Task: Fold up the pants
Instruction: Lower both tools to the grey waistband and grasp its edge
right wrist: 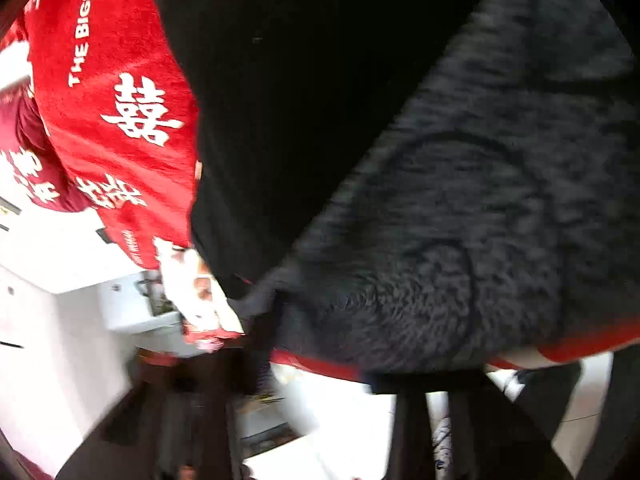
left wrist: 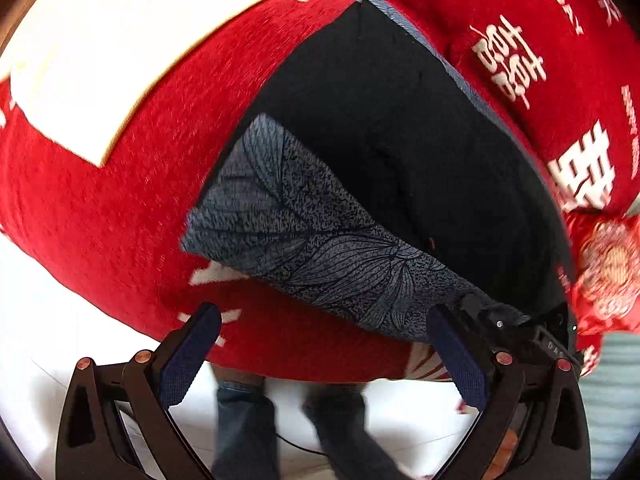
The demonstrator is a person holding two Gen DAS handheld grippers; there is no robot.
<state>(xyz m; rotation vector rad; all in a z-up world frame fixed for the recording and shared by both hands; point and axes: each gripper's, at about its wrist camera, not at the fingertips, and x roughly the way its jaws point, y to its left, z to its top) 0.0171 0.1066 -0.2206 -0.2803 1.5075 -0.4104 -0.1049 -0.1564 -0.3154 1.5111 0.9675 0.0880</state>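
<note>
Left wrist: pants (left wrist: 360,184) just ahead of wide-apart left gripper (left wrist: 324,320).

Pants (left wrist: 400,152) atop blanket (left wrist: 120,220)

Looking steeply down from above, the left wrist camera takes in the folded pants (left wrist: 400,168) on a red blanket (left wrist: 120,208), while the right wrist camera, angled lower, sits close against the same pants (right wrist: 460,220) and blanket (right wrist: 120,92), blurred.
</note>
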